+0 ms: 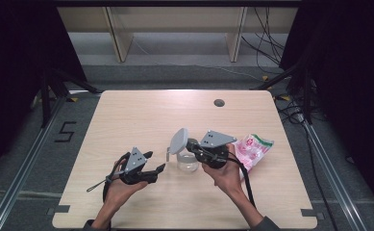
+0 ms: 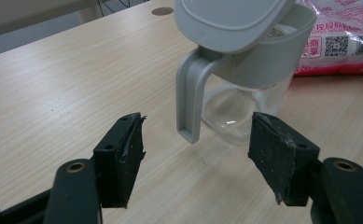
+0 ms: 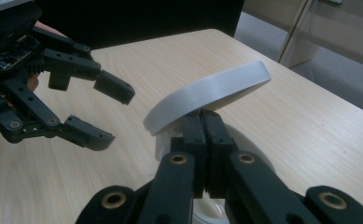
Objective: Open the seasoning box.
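You have a small clear jug [image 1: 188,162] standing upright on the light wooden table [image 1: 141,115], near the middle of its near half. Its body is see-through and looks empty; a grey collar rings the top, and a grey handle [image 2: 190,100] drops from that collar down one side, ending free above the tabletop. The grey hinged lid [image 1: 178,140] is tipped up off the rim at a steep slant, so the mouth is open

bare table [image 1: 141,115] ahead; jug [image 1: 187,161] and bag [image 1: 252,149] block the right.
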`<action>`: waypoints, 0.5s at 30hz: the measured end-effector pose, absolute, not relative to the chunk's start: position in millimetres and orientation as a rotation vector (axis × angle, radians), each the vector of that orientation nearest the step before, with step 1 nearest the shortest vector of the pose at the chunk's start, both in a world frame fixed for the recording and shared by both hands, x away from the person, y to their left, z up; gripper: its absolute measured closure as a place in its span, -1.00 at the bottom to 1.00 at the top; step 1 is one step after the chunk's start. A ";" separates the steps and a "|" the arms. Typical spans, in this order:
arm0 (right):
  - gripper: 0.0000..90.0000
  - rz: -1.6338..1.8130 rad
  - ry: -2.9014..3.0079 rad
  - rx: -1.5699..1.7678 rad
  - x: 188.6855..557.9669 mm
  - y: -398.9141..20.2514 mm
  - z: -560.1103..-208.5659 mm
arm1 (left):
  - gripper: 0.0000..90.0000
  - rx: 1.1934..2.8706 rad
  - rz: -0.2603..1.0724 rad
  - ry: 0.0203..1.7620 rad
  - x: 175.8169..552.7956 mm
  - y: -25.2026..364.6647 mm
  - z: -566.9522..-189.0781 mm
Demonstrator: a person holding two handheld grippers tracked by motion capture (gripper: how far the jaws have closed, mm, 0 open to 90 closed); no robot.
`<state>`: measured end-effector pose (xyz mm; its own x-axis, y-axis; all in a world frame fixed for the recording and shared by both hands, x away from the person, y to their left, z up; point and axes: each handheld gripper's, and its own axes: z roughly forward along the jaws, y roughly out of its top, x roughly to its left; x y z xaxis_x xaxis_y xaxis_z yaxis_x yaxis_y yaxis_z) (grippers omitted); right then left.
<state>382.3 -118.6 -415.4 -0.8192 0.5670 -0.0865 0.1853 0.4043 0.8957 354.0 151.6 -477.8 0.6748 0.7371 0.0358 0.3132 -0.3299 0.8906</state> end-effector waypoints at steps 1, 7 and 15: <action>1.00 1.389 2.304 0.648 382.2 -118.0 -414.9 | -0.24 1.908 0.537 0.827 353.4 152.3 -478.4; 1.00 1.384 2.286 0.631 381.0 -111.4 -412.3 | -0.28 1.909 0.539 0.843 350.3 157.9 -479.6; 1.00 1.395 2.288 0.588 378.7 -98.9 -411.6 | -0.32 1.901 0.545 0.857 347.4 164.4 -479.0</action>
